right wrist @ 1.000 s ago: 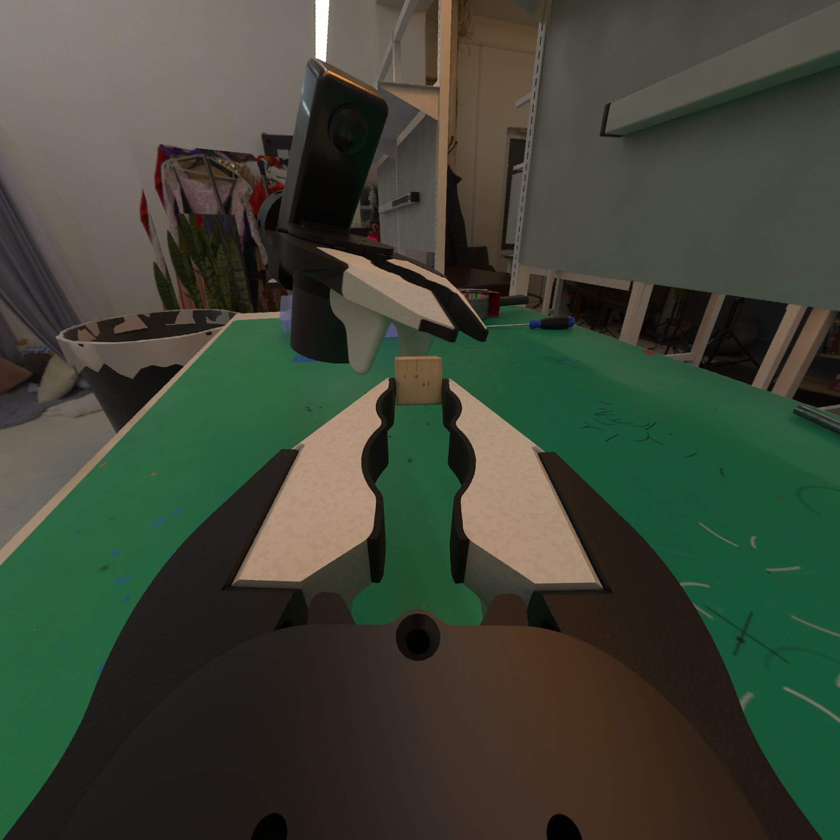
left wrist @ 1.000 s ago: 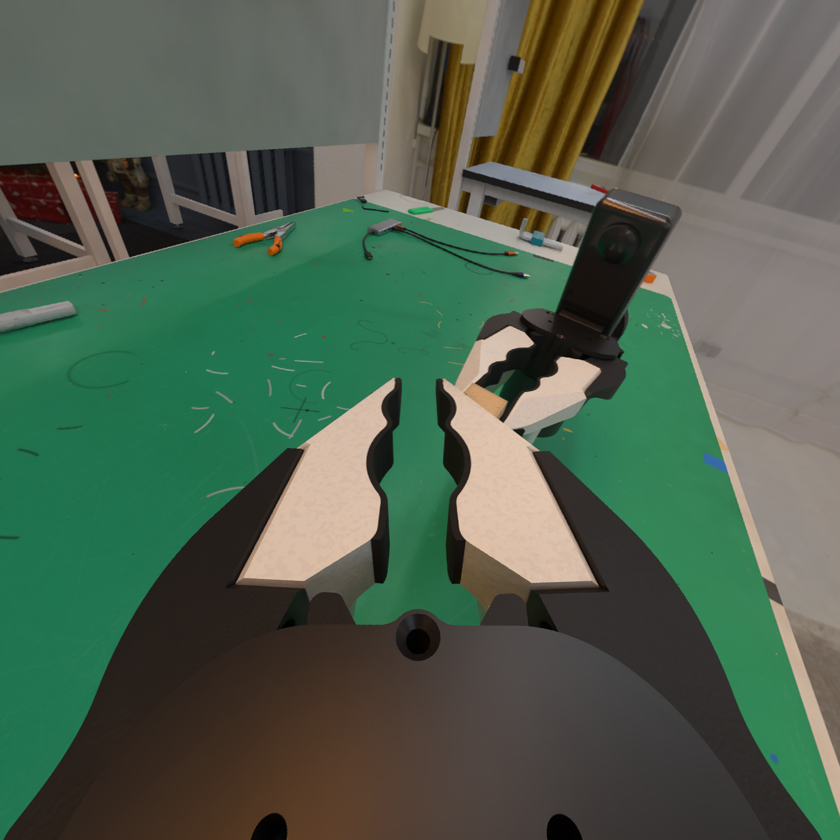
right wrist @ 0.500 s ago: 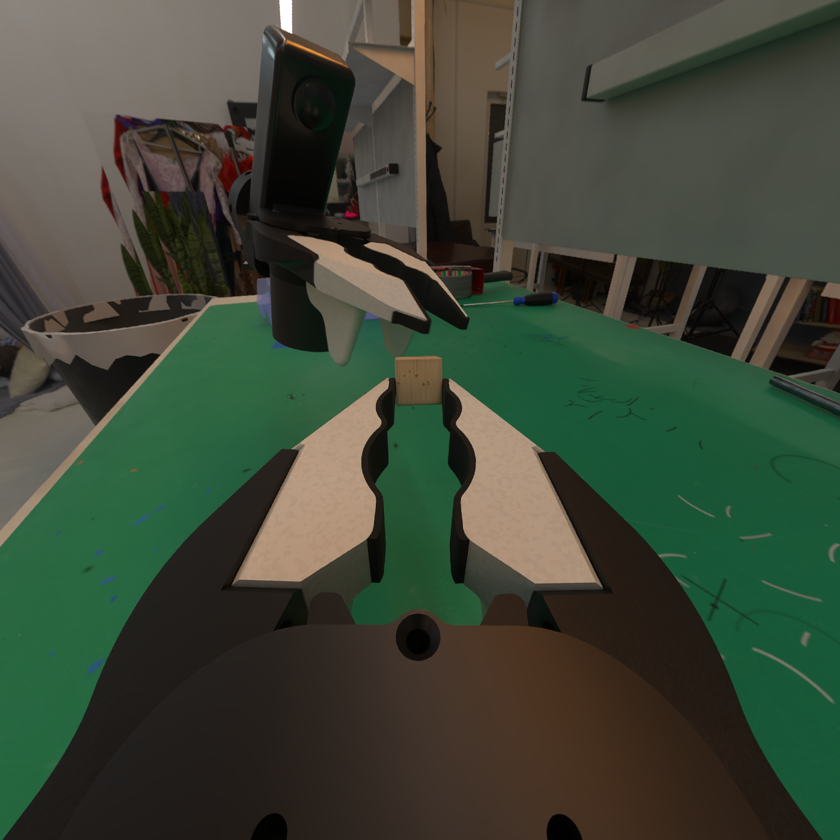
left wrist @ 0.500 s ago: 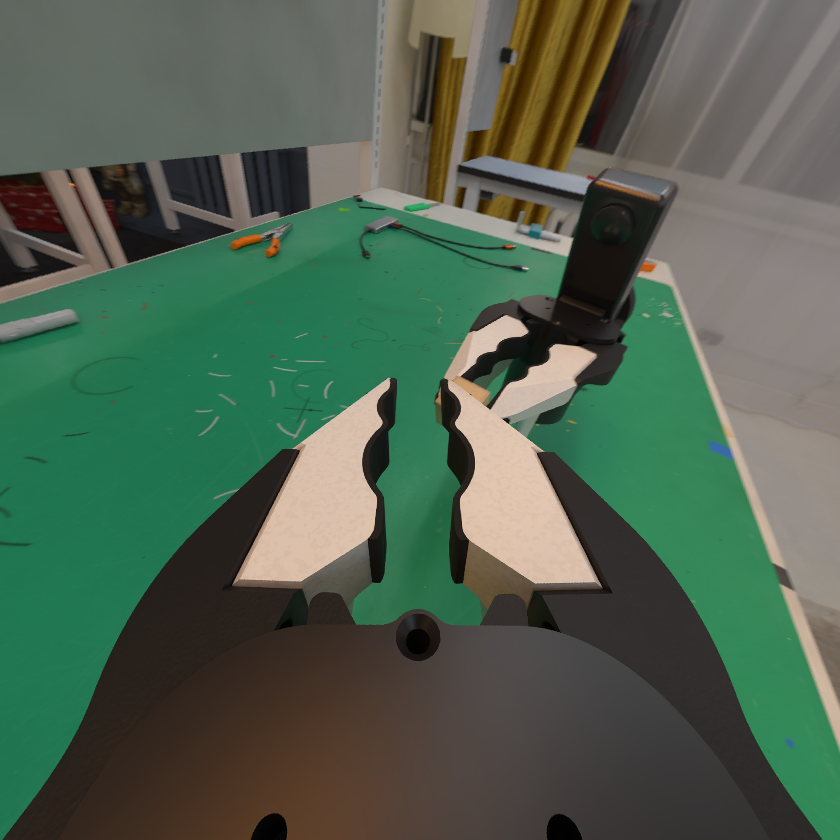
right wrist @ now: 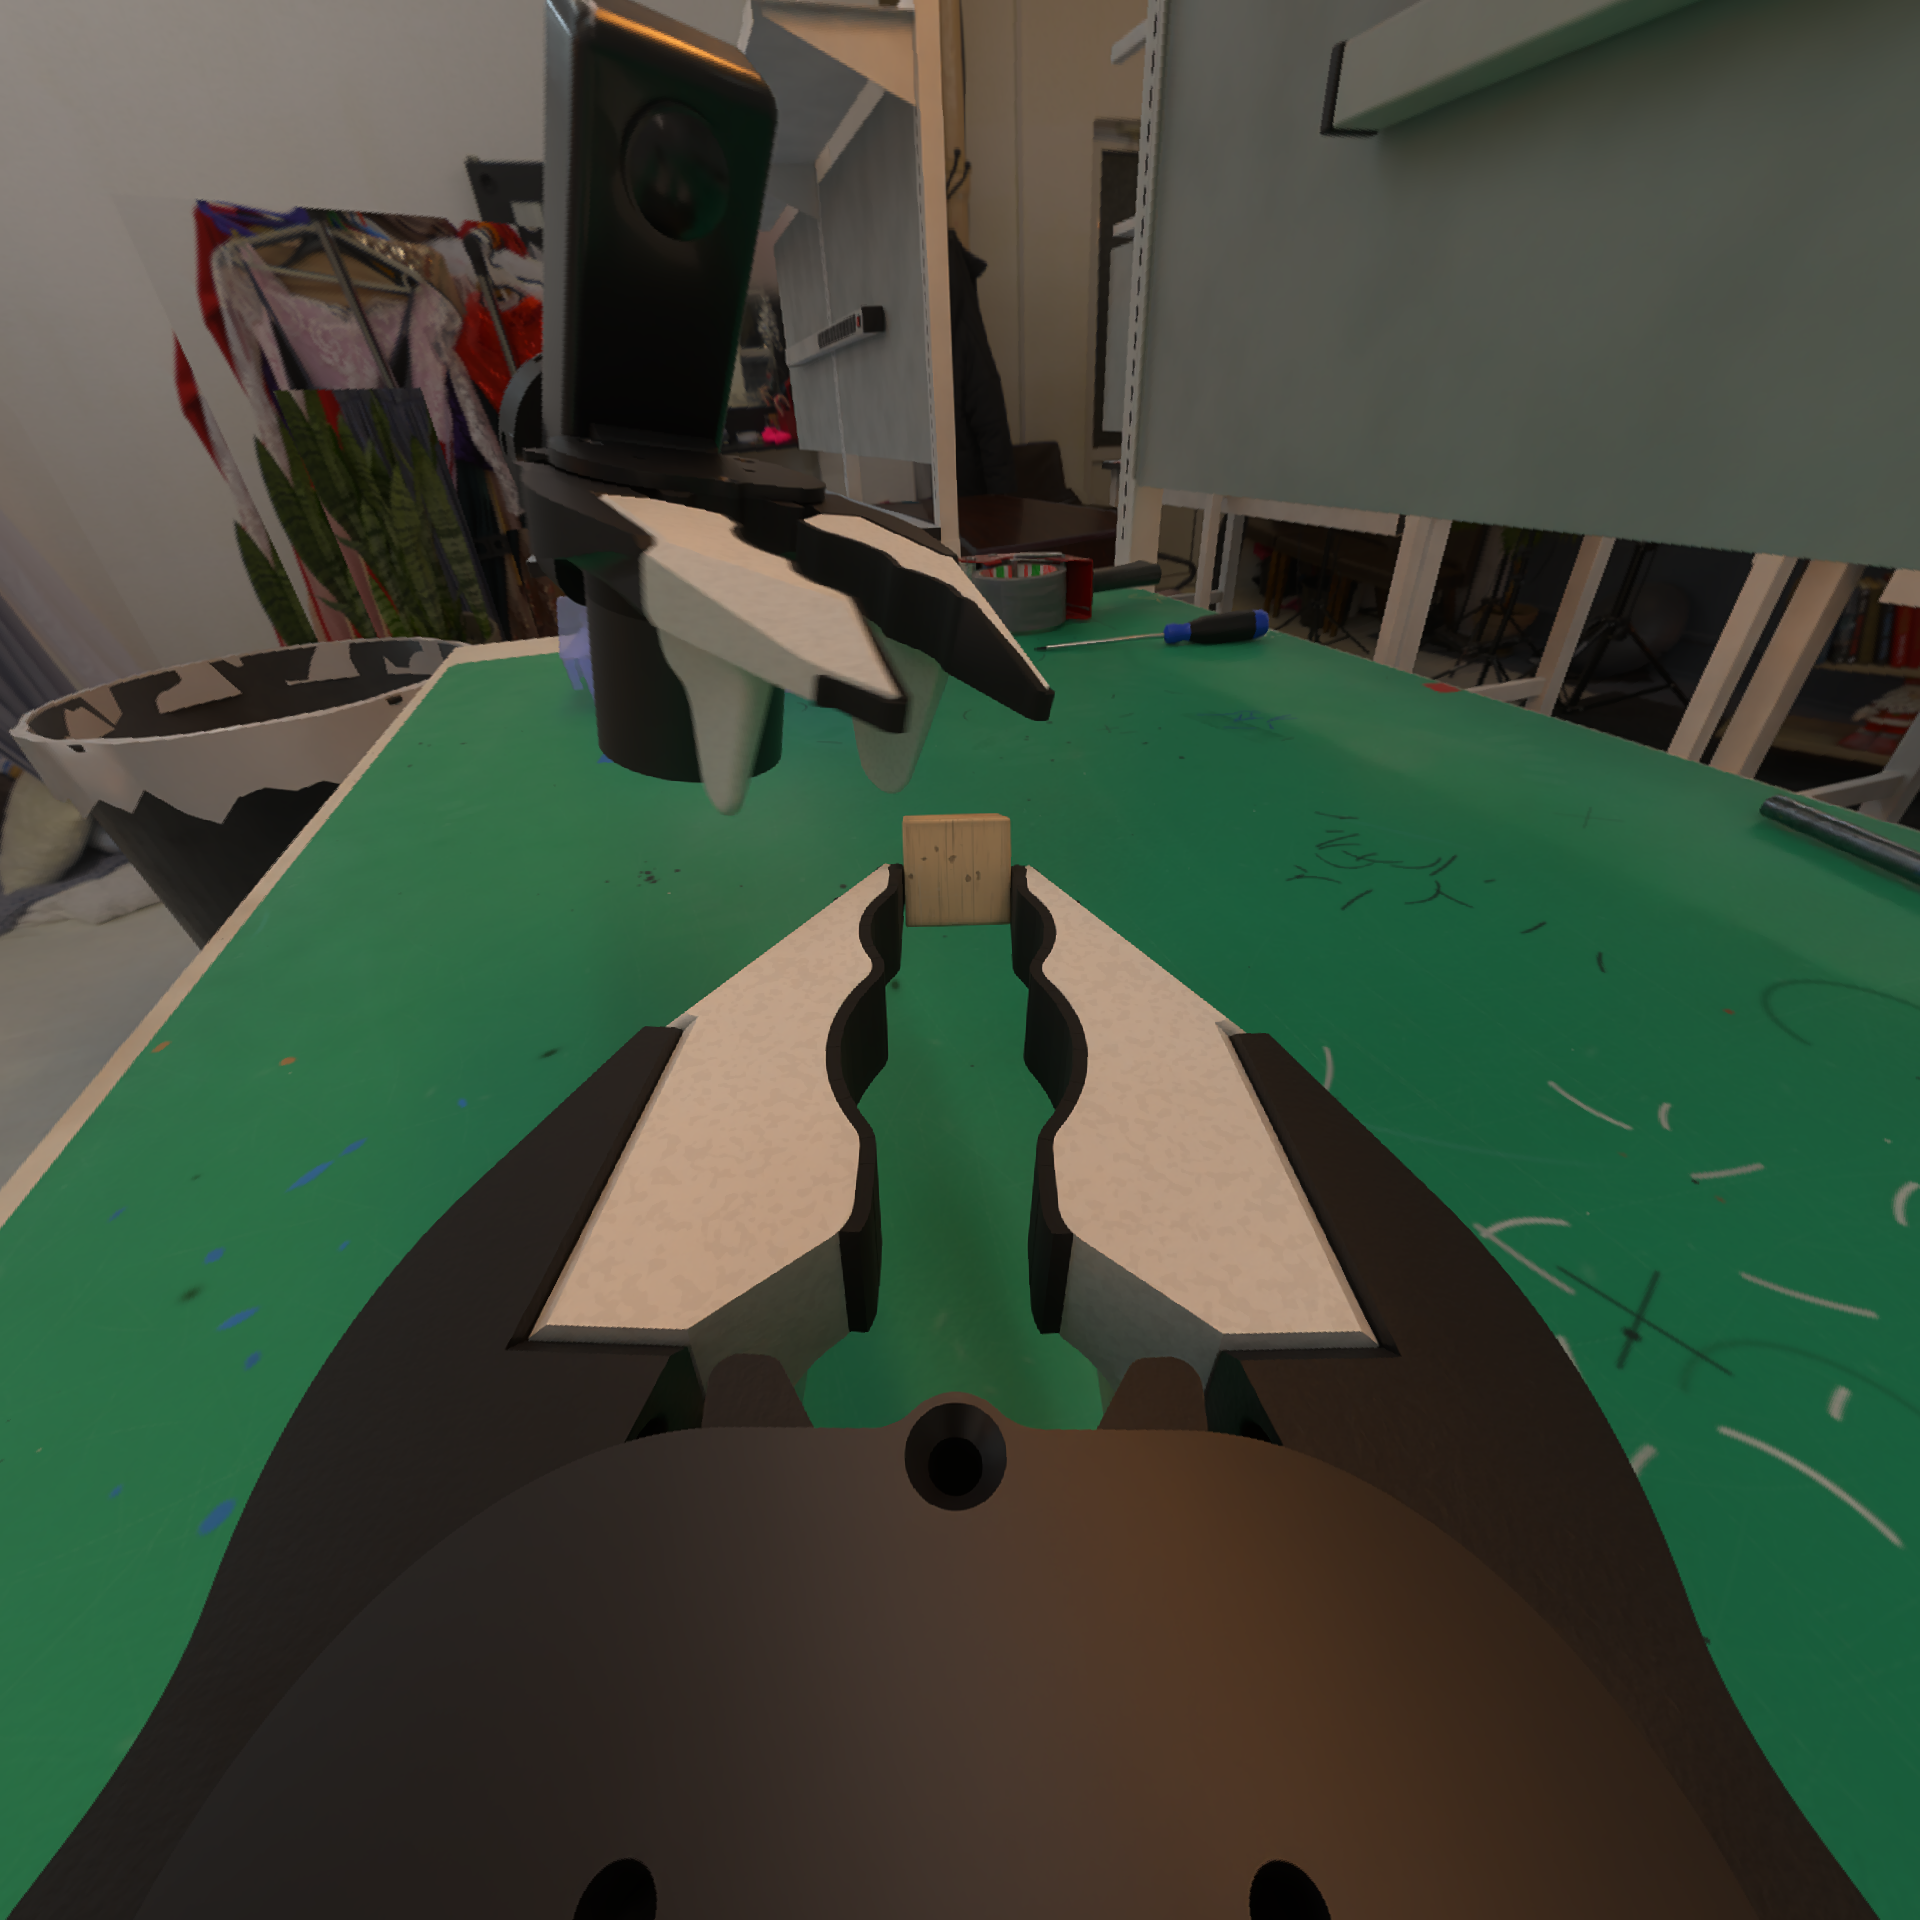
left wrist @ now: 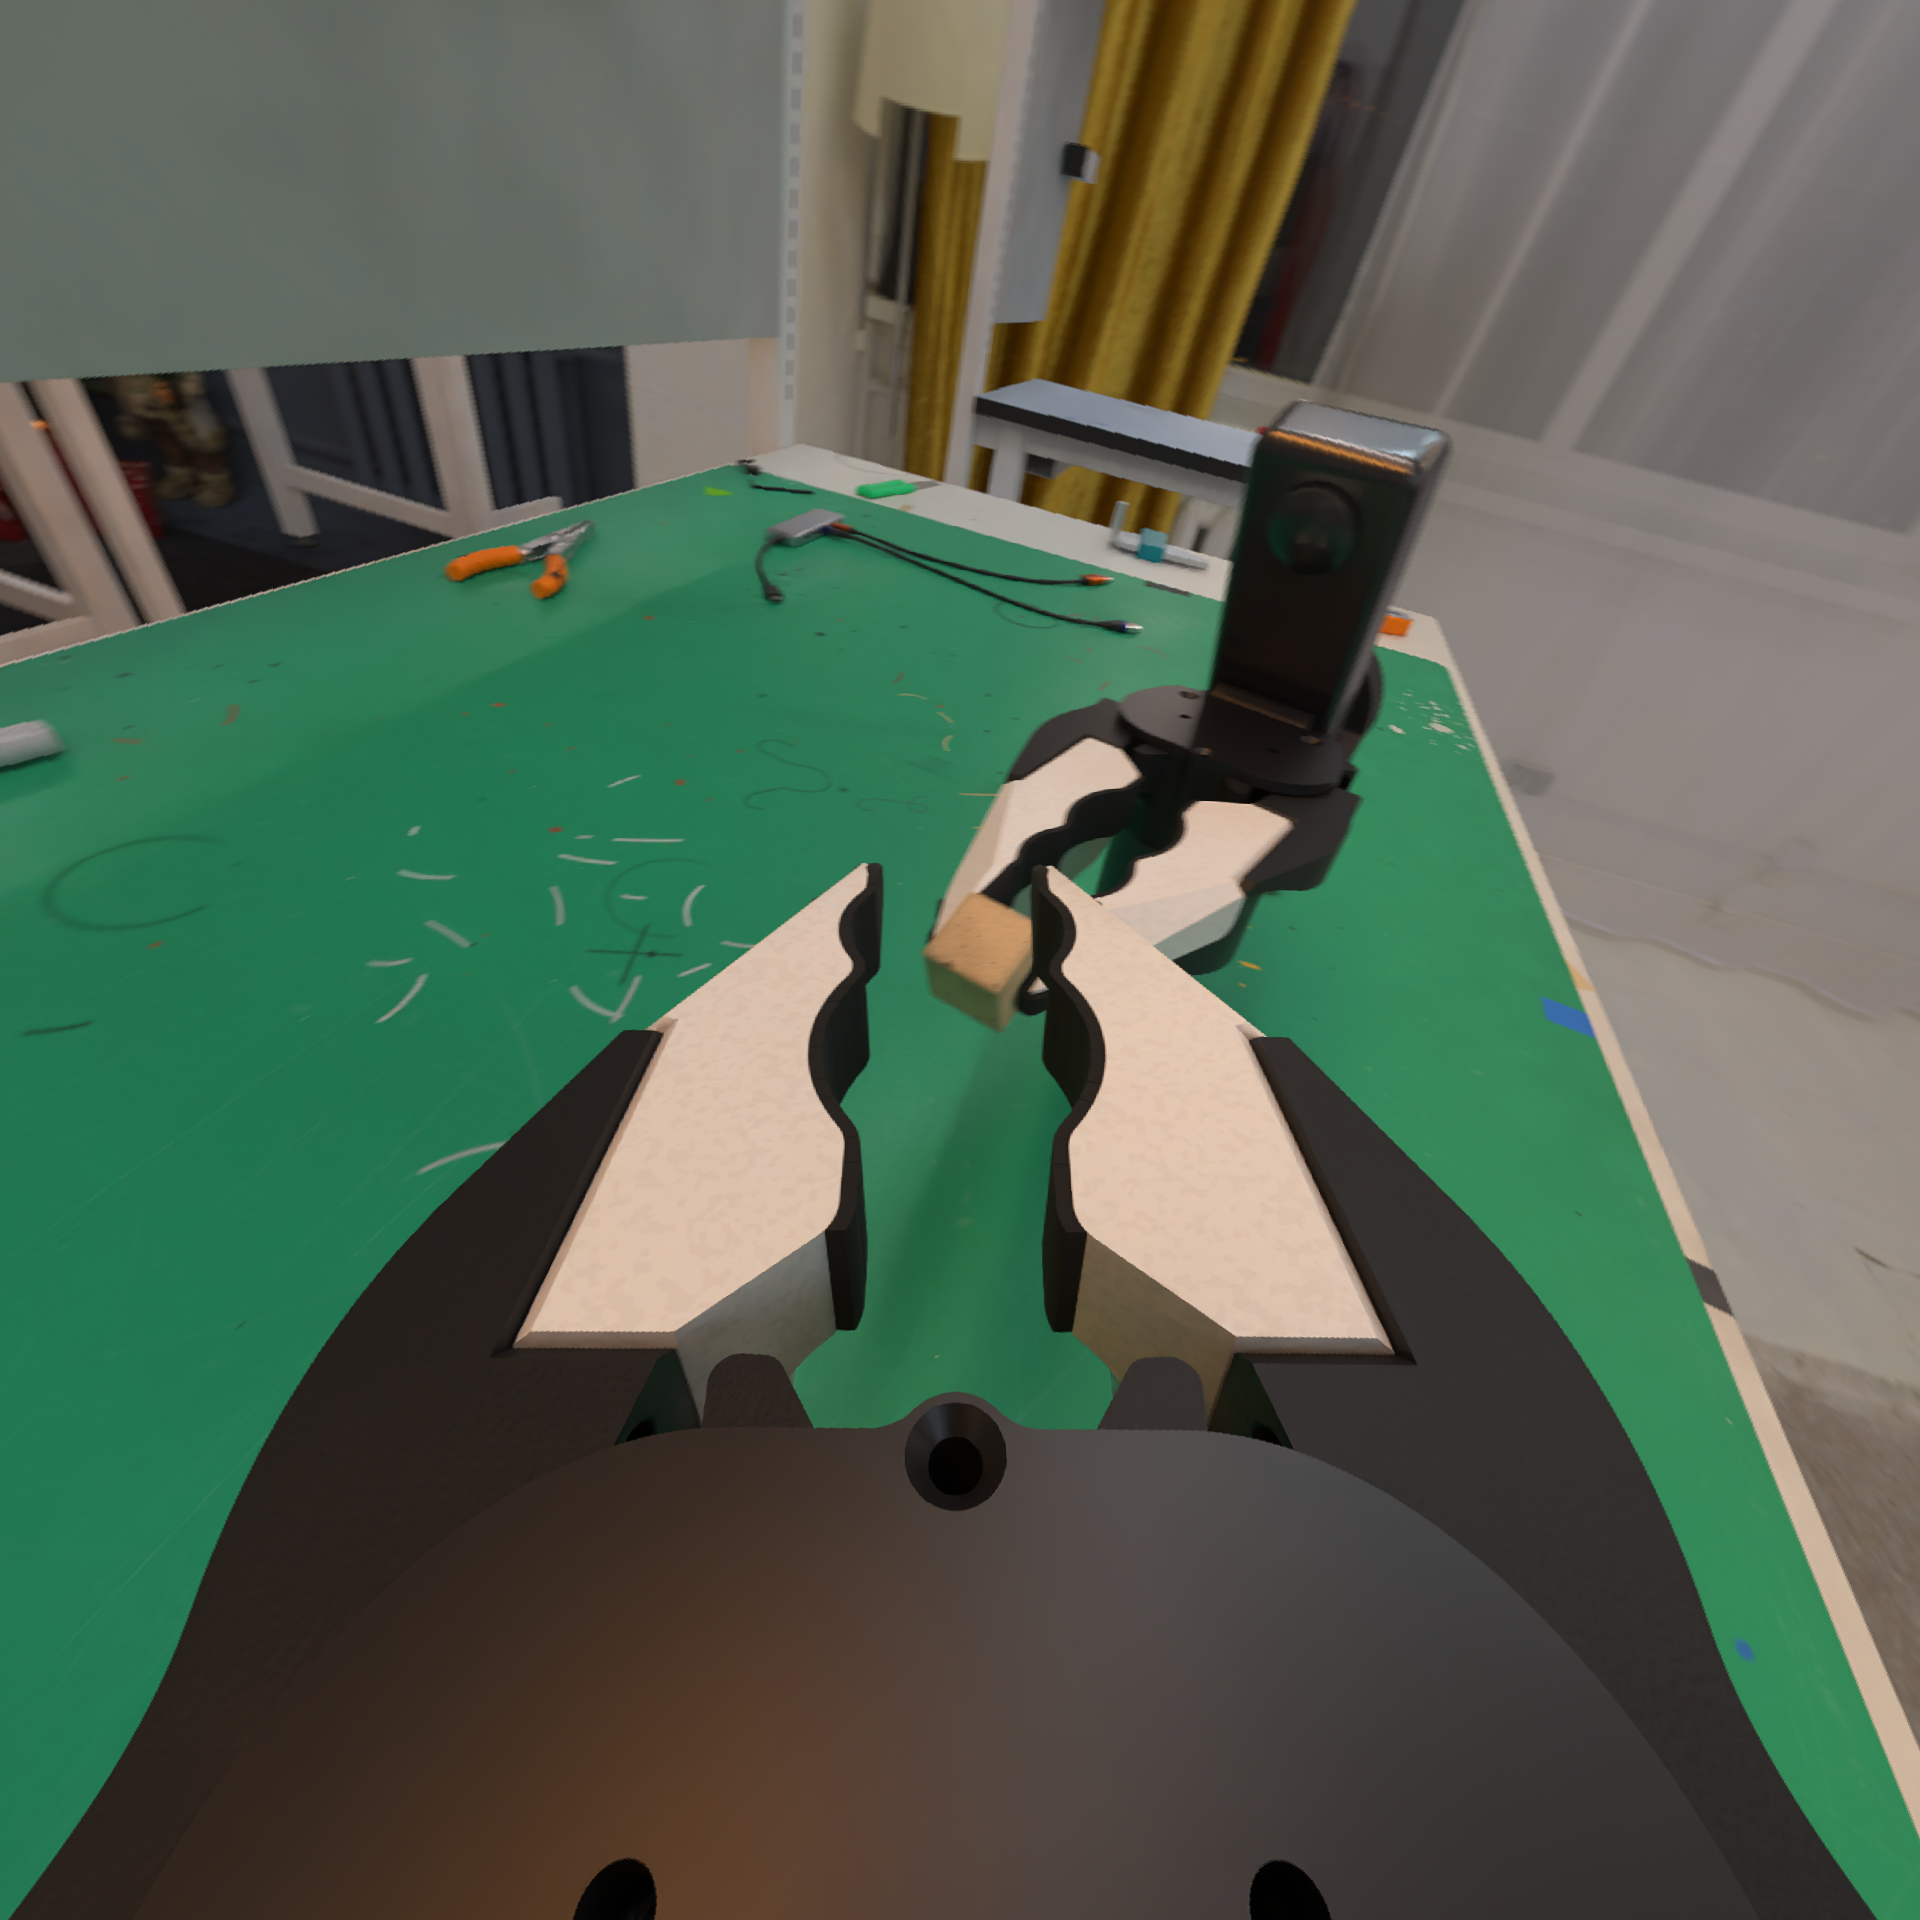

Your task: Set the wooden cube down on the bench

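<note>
My right gripper is shut on the wooden cube, which is pinched between its fingertips low over the green bench. I cannot tell whether the cube touches the bench. In the left wrist view the cube looks tilted and sits just in front of my left gripper, between its fingertips and slightly right. My left gripper is open and empty. In the right wrist view it hovers above and just beyond the cube.
Orange-handled pliers and a hub with cables lie at the bench's far end. A blue-handled screwdriver and a tape roll lie behind the left gripper. A large black-and-white tub stands off the bench edge.
My left gripper's jaws have opened wider. The right gripper has brought the cube closer, so it now shows between the left fingertips. The right gripper's grip is unchanged.
</note>
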